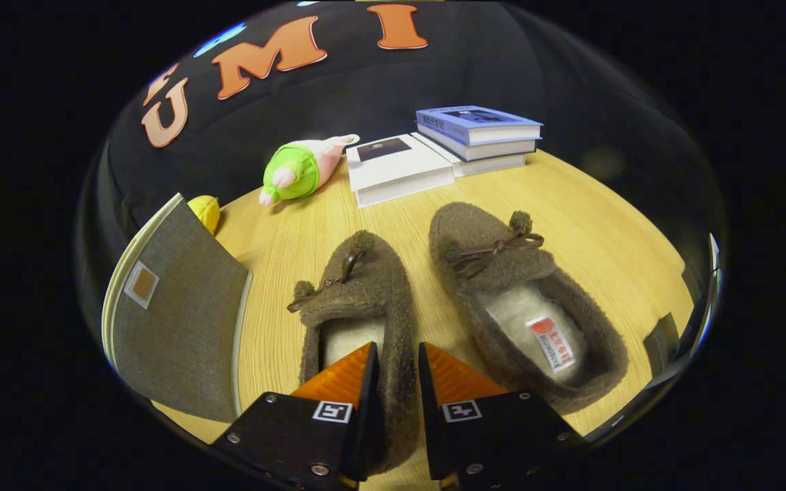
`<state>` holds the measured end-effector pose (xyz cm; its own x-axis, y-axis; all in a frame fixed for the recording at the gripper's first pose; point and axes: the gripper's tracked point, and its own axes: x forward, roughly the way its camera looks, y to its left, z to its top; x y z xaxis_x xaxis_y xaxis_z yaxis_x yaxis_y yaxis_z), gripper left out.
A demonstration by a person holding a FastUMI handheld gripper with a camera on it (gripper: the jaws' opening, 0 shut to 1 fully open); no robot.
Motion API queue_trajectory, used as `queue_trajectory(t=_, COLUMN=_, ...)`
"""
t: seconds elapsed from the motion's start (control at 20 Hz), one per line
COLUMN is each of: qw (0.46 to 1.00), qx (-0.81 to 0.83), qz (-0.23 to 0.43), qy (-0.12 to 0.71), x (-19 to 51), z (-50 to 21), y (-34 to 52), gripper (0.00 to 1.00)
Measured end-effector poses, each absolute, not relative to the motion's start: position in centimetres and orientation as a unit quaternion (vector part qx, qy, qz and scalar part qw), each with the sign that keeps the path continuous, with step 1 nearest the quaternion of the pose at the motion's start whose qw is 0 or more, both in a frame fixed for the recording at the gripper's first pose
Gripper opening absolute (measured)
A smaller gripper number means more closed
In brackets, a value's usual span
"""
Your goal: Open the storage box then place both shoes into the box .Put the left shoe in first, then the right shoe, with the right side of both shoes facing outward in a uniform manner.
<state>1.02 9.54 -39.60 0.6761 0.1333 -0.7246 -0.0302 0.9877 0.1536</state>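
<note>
The gripper (397,354) has its jaws nearly closed, pinching the right side wall of the left fuzzy brown slipper w/ a bow (359,293) on the round pale wood table (604,225). Matching right slipper (509,286) sits just beside it; grey fabric storage box (175,314), lid open, stands on the left slipper's other side. Beyond the slippers: stacked books (475,136) & a green-pink plush toy (297,170).

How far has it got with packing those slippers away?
Early. The grey storage box beside the shoes looks shut. The gripper is shut on the left slipper's side wall. The right slipper sits on the table. Both remain to be boxed.
</note>
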Motion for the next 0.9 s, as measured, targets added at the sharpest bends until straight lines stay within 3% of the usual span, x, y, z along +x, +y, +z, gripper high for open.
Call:
queue_trajectory(t=0.05, qw=0.914, qx=0.066, qz=0.041, qy=0.397, x=1.1, z=-39.5, y=9.5, gripper=0.29)
queue_trajectory(t=0.15, qw=0.917, qx=0.075, qz=0.028, qy=0.39, x=1.5, z=-39.0, y=9.2, gripper=0.08)
queue_trajectory(t=0.2, qw=0.919, qx=0.083, qz=0.028, qy=0.385, x=1.7, z=-38.6, y=9.4, gripper=0.04)
queue_trajectory(t=0.9, qw=0.942, qx=0.132, qz=0.074, qy=0.299, x=3.3, z=-24.4, y=14.9, gripper=0.03)
